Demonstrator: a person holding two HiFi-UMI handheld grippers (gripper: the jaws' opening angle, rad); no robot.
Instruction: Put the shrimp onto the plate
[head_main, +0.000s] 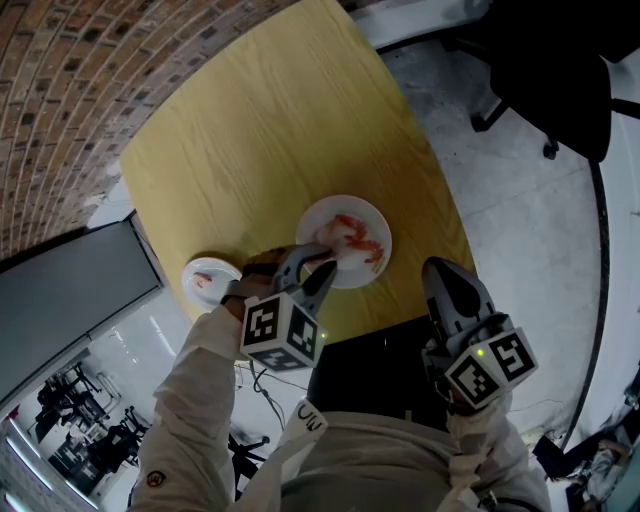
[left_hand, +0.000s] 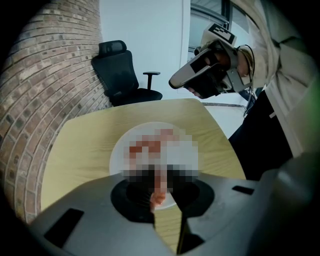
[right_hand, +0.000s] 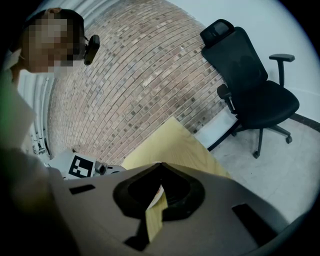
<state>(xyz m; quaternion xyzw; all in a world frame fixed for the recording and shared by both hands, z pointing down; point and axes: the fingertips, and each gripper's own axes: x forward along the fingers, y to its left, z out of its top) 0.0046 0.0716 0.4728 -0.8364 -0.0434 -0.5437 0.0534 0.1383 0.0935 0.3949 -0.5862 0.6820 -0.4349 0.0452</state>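
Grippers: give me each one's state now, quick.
Left gripper: closed on a shrimp, over the plate.
Right gripper: closed, empty.

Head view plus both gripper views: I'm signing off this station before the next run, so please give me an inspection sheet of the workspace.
Surface: yellow wooden table, carrying only two plates.
Job's things: large white plate holds several shrimp; small plate holds one lone shrimp.
Clutter: nothing seen.
Grippers: left claw shut on a held shrimp above the large white plate's near rim; right claw shut, empty, by the table's near corner.
Cables: what looks like a thin cable hanging under the left claw.
Surroundings: brick wall, black office chair, pale floor.
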